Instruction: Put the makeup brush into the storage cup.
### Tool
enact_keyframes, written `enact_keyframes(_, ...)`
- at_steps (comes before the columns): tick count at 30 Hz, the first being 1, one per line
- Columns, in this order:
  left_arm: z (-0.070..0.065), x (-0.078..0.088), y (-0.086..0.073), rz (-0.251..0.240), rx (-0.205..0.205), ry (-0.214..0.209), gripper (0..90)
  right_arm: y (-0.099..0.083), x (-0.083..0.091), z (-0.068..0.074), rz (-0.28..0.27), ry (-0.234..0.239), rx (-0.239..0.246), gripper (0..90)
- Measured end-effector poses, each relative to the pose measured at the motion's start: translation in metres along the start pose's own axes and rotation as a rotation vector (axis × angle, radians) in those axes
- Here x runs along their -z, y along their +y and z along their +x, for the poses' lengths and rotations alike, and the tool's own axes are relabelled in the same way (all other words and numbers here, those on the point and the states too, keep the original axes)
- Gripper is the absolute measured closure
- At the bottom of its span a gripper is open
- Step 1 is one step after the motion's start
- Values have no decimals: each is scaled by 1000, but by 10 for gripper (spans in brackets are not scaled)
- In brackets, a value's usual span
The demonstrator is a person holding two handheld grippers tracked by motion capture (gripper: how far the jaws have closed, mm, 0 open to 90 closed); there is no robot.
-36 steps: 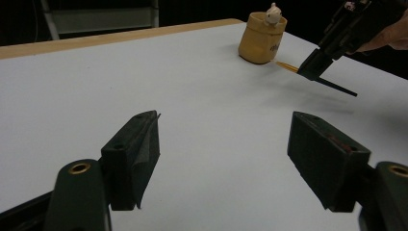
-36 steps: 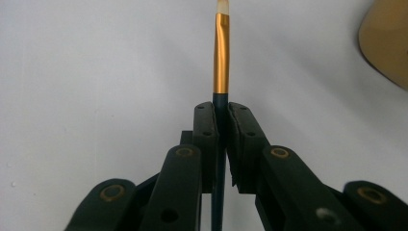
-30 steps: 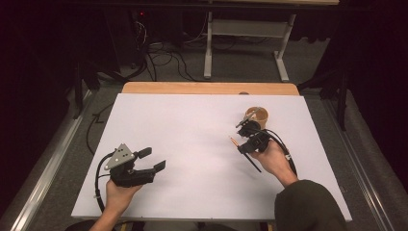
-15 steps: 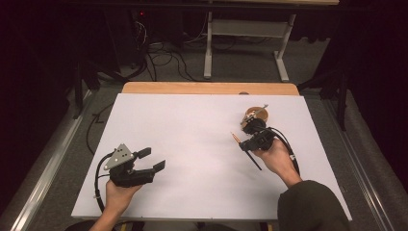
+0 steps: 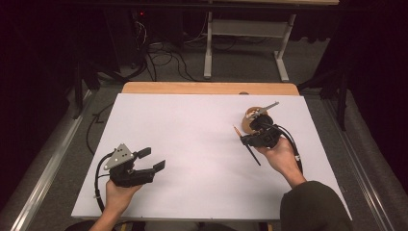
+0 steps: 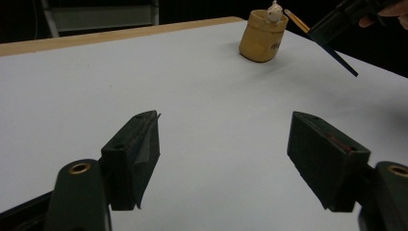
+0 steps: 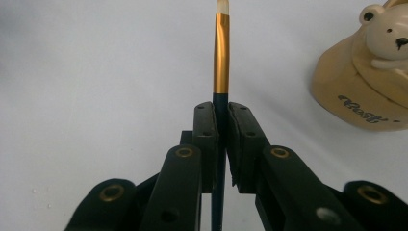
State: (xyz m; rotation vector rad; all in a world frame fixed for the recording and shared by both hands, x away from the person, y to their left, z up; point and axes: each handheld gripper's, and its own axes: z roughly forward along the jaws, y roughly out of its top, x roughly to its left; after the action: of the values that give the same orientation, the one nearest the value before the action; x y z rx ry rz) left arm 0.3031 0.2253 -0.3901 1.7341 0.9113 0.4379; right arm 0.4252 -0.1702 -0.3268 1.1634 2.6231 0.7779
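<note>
Beside the bear cup [image 5: 251,120], right gripper [image 5: 253,137] clamps the brush [image 7: 221,72], gold ferrule outward. Carry step; next likely tipping it into the cup. Left gripper [image 5: 153,160] gapes empty, well apart.

Left gripper [image 6: 223,159] sits low over the white table [image 6: 144,72], its two black jaws wide apart, nothing but bare white surface between them. Brass-coloured bushings show on the linkages at the near left and near right. Far right stands a tan cup [image 6: 262,38], upright on the table, with a small white figure [image 6: 274,10] at its rim and dark lettering on its side. Just right of the cup, in the air, the right gripper [image 6: 344,14] holds a brush [image 6: 332,48] slanted: gold ferrule end up beside the cup's rim, dark handle running down to the right. A light wooden table edge runs along the far side, dark room behind.
</note>
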Motion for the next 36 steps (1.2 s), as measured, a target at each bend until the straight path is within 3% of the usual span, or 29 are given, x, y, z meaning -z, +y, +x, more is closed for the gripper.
enact_keyframes(36, -1, 0, 0, 0, -1, 3, 274, 0, 24, -11, -155, 2, -21, 849)
